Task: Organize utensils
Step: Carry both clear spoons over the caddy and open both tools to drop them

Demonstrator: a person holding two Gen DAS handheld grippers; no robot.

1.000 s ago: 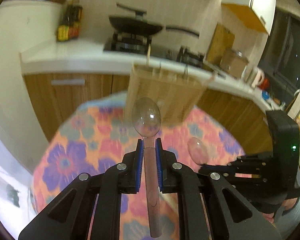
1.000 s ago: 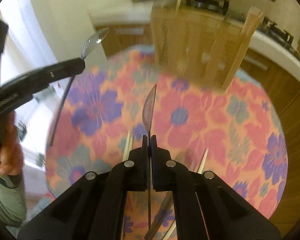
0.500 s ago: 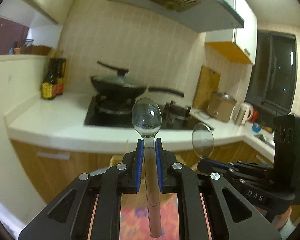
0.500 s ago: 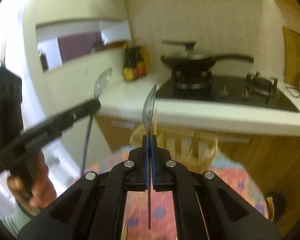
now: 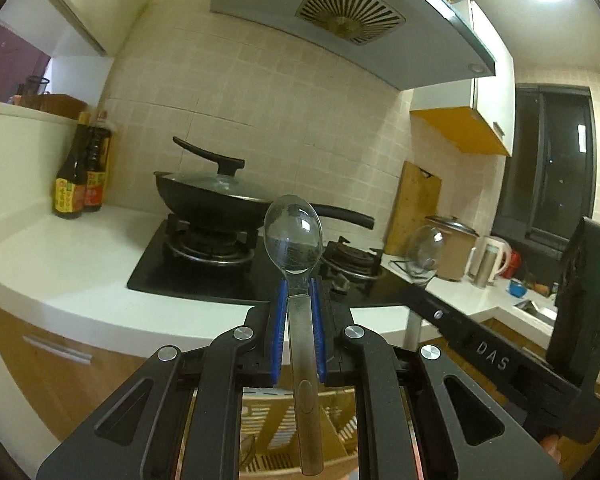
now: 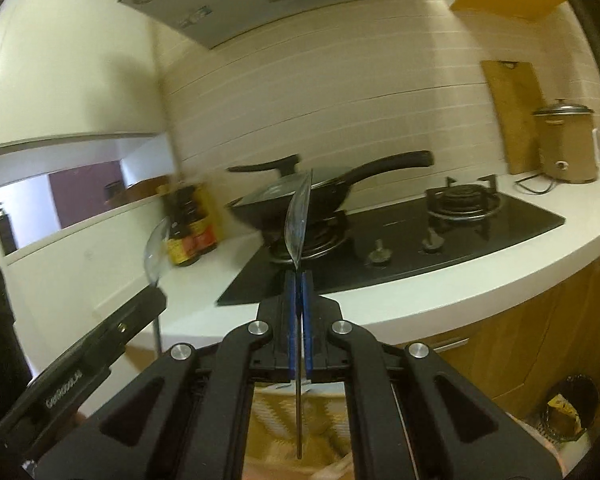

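Two hand-held grippers are raised side by side before a kitchen counter, both pointing nearly level at the stove. The left gripper (image 5: 299,300) has its blue pads clamped on the neck of a clear spoon (image 5: 293,236), bowl up and facing the camera, its handle running back between the fingers. The right gripper (image 6: 298,292), seen from the left wrist as a dark arm reaching in from the right, has its jaws pressed flat on a second clear spoon (image 6: 299,220), held edge-on with the bowl upward. A slatted wooden utensil holder (image 5: 272,436) sits below both grippers, glimpsed between the fingers. Behind stand a lidded black wok (image 5: 216,196) on the gas hob (image 5: 204,264) and two sauce bottles (image 5: 80,176).
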